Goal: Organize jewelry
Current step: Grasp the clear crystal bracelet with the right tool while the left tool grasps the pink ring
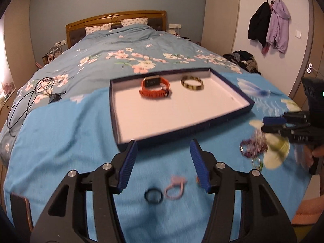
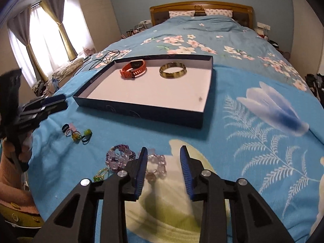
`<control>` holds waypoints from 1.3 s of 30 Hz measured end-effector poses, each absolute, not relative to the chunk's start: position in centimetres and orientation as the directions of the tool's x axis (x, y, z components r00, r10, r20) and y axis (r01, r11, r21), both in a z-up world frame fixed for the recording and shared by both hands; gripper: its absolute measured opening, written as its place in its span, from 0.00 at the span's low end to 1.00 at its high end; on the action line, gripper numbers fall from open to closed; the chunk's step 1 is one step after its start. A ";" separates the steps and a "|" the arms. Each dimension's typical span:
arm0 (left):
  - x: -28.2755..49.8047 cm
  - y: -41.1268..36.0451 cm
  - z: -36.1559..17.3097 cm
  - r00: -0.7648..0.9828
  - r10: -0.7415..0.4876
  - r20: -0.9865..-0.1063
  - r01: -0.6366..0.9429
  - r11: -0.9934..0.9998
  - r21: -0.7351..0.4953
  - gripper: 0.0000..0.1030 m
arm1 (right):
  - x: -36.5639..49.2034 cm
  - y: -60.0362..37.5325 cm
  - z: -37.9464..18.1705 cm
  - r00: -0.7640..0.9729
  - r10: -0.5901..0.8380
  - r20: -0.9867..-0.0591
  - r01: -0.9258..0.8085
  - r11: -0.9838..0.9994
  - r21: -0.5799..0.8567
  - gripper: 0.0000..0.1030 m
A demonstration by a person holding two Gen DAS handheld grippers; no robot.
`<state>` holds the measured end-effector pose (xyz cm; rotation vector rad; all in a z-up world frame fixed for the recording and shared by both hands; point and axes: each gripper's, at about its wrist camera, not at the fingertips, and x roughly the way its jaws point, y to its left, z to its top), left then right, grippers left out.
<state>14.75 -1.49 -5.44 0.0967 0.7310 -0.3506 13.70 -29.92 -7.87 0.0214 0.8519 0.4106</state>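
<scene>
A shallow dark-blue tray (image 1: 232,83) (image 2: 141,111) with a white floor lies on a blue blanket. In it are an orange watch (image 1: 155,89) (image 2: 133,68) and a gold-and-black bangle (image 1: 192,83) (image 2: 172,70). My left gripper (image 1: 163,147) is open and empty above a black ring (image 1: 153,195) and a pink hair tie (image 1: 175,188). My right gripper (image 2: 163,154) is open and empty, just above a clear pink bead bracelet (image 2: 157,165). A purple bead bracelet (image 2: 119,156) (image 1: 253,145) lies left of it.
Small rings and hair ties (image 2: 78,132) lie on the blanket at the left. A green-gold trinket (image 2: 100,175) lies near the right gripper. A black cable (image 1: 26,99) trails over the bed's left side. The bed's headboard (image 1: 116,19) is far behind.
</scene>
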 end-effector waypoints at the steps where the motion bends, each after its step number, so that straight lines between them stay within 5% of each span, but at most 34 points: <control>1: 14.5 -1.3 -5.8 0.685 -0.281 -0.672 0.346 0.937 -0.039 0.52 | 13.7 -29.8 -8.0 0.582 0.358 -0.730 -0.343 0.922 0.180 0.30; 10: 13.3 -0.5 -7.3 0.667 -0.274 -0.693 0.329 0.943 -0.056 0.52 | 13.6 -28.5 -9.0 0.565 0.315 -0.762 -0.359 0.926 0.117 0.22; 12: 13.2 -0.7 -7.4 0.664 -0.275 -0.695 0.335 0.941 -0.052 0.52 | 13.5 -28.3 -9.0 0.567 0.306 -0.765 -0.368 0.925 0.097 0.10; 22: 12.8 -1.5 -7.3 0.647 -0.297 -0.703 0.379 0.924 -0.042 0.51 | 12.2 -28.4 -6.9 0.612 0.351 -0.708 -0.376 0.917 0.130 0.08; 39: 14.3 -2.7 -9.3 0.553 -0.278 -0.785 0.418 0.908 -0.027 0.31 | 11.1 -26.1 -2.4 0.662 0.429 -0.614 -0.457 0.881 0.123 0.08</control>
